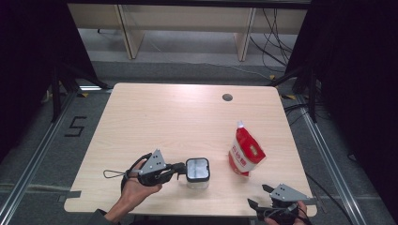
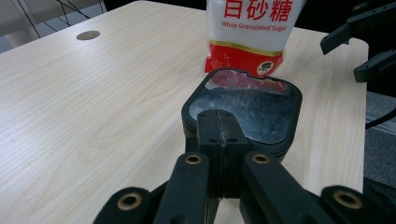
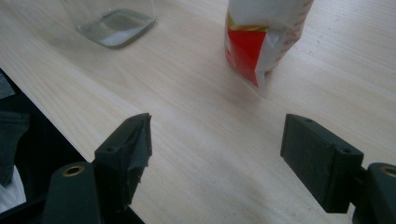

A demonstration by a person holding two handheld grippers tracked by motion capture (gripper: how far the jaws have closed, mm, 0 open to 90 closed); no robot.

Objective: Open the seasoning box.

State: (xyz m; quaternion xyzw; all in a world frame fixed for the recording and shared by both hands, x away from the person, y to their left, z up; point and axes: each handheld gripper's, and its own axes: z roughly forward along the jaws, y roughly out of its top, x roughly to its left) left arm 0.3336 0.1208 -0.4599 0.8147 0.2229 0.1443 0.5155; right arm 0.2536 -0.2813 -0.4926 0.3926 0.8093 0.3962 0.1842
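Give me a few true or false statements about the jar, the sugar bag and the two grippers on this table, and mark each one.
1. The left gripper is shut, its jaws together at the black lid of the jar. True.
2. The right gripper is clamped on the sugar bag. False: its jaws stand wide apart with nothing between them, short of the bag.
3. The sugar bag stands upright on the table. True.
4. The jar lies on its side. False: it stands upright with its lid on top.
5. The bag touches the jar. False: bare tabletop shows between them in the high view.
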